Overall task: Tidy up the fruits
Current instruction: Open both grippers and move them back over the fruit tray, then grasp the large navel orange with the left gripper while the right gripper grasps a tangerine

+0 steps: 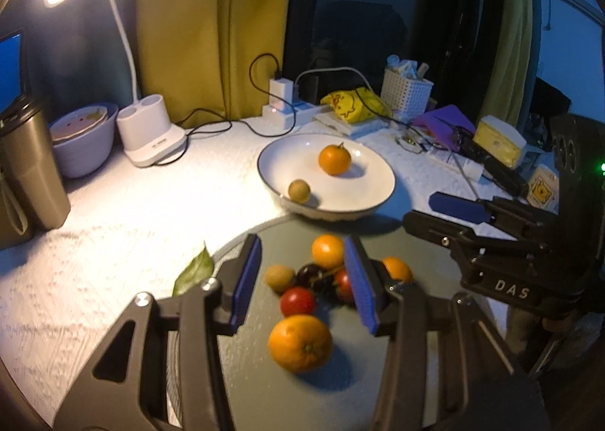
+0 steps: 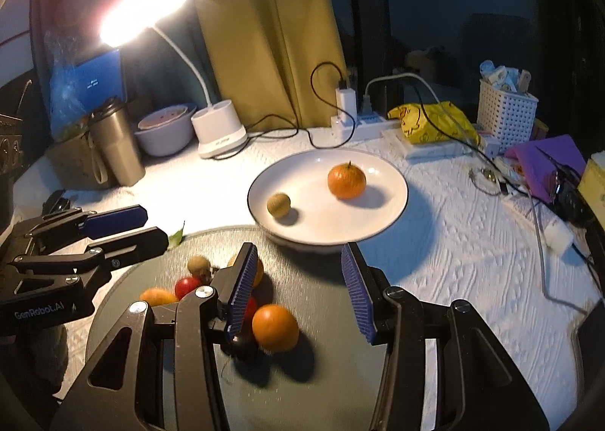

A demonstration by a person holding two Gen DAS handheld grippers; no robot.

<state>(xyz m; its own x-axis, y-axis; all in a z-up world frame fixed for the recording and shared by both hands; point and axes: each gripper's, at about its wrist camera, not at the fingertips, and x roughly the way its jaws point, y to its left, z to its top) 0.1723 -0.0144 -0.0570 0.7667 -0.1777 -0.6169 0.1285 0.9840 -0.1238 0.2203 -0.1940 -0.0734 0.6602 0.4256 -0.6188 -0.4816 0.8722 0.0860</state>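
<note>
Both tongs hover spread and hold nothing above the grey round tray (image 2: pixel 332 302). The left tongs (image 1: pixel 302 279) straddle a cluster of oranges, cherry tomatoes (image 1: pixel 297 300) and a longan. The right tongs (image 2: pixel 298 291) hang beside an orange (image 2: pixel 275 327), with bare tray to its right. The white plate (image 2: pixel 385 215) overlaps the tray's far rim, holding an orange (image 2: pixel 346 180) and a longan (image 2: pixel 278 205) well apart.

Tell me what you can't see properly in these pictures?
- Dark fruit, right wrist view: mostly behind the right hand-held gripper finger.
- Small orange, left wrist view: half behind the left hand-held gripper finger.
- Basket contents: too small.
</note>
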